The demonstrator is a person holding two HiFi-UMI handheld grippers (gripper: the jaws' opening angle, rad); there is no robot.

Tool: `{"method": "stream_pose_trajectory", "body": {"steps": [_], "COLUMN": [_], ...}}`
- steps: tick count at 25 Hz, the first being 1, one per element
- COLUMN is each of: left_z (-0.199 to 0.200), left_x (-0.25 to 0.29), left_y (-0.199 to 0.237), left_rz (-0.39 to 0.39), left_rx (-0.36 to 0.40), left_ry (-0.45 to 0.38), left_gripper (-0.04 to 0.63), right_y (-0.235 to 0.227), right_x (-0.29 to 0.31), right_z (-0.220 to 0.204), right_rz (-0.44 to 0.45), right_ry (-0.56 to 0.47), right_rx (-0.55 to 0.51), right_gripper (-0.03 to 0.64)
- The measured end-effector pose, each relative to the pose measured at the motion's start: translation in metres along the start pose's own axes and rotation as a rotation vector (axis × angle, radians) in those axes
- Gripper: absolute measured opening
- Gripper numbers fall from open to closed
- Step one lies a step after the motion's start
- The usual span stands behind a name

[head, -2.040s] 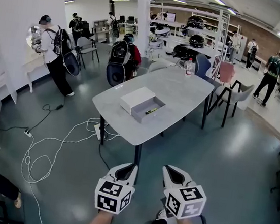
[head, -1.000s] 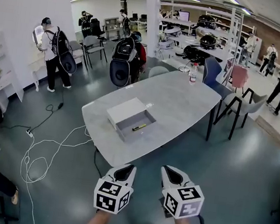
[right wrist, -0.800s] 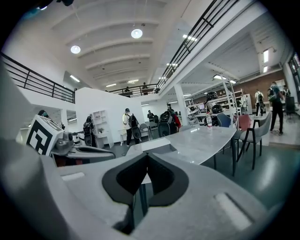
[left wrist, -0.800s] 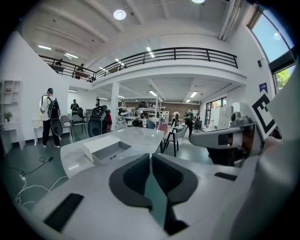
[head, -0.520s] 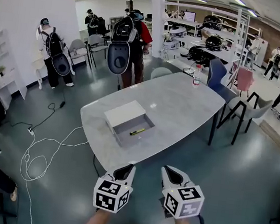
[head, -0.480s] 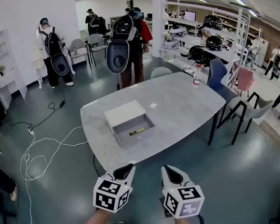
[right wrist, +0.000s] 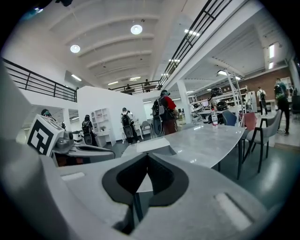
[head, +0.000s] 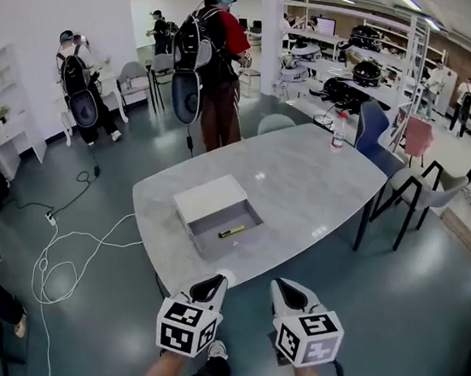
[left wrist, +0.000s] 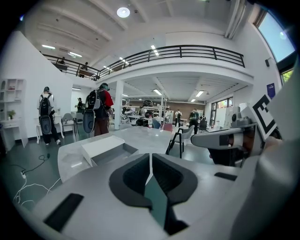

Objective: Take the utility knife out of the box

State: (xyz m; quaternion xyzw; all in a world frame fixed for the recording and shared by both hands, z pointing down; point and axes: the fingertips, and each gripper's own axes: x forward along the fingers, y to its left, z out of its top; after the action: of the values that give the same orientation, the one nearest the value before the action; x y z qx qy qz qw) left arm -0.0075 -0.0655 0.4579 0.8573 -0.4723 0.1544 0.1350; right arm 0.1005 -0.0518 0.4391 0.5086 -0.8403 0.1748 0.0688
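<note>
0 steps are done: the utility knife (head: pixel 231 231) lies in the box (head: pixel 209 200) on the worktop (head: pixel 306 175), well apart from the left claw (head: pixel 212 285) and right claw (head: pixel 288 291), both closed and empty.

Grey table (head: pixel 305 183) with open box (head: pixel 209 200), perhaps bottle (head: pixel 339 129)

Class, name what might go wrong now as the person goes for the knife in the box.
The left tongs and right tongs are shut, so they could shove the utility knife, not grip it. It lies low in the box; tongs may catch the wall. The floor cable is a trip hazard.
</note>
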Motion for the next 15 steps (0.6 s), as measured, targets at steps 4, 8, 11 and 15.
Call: {"method": "stream_pose_trajectory", "body": {"steps": [4, 8, 11, 15], "left_z": [0.004, 0.016, 0.024, 0.030], "left_x": [0.022, 0.046, 0.062, 0.077], "left_y": [0.020, 0.043, 0.061, 0.087], "left_rz": [-0.002, -0.013, -0.022, -0.038], "left_rx": [-0.008, -0.012, -0.018, -0.021], "left_ry": [0.004, 0.006, 0.014, 0.019], "left_gripper": [0.023, 0.023, 0.023, 0.023], "right_y": [-0.007, -0.014, -0.018, -0.015], "right_x": [0.029, 0.061, 0.083, 0.113], "right_z": [0.005, 0.018, 0.028, 0.037], "right_rz": [0.003, -0.003, -0.009, -0.020], "right_ry": [0.012, 0.022, 0.032, 0.041], "right_rx": [-0.011, -0.018, -0.021, -0.026], "right_gripper": [0.005, 0.005, 0.005, 0.005]}}
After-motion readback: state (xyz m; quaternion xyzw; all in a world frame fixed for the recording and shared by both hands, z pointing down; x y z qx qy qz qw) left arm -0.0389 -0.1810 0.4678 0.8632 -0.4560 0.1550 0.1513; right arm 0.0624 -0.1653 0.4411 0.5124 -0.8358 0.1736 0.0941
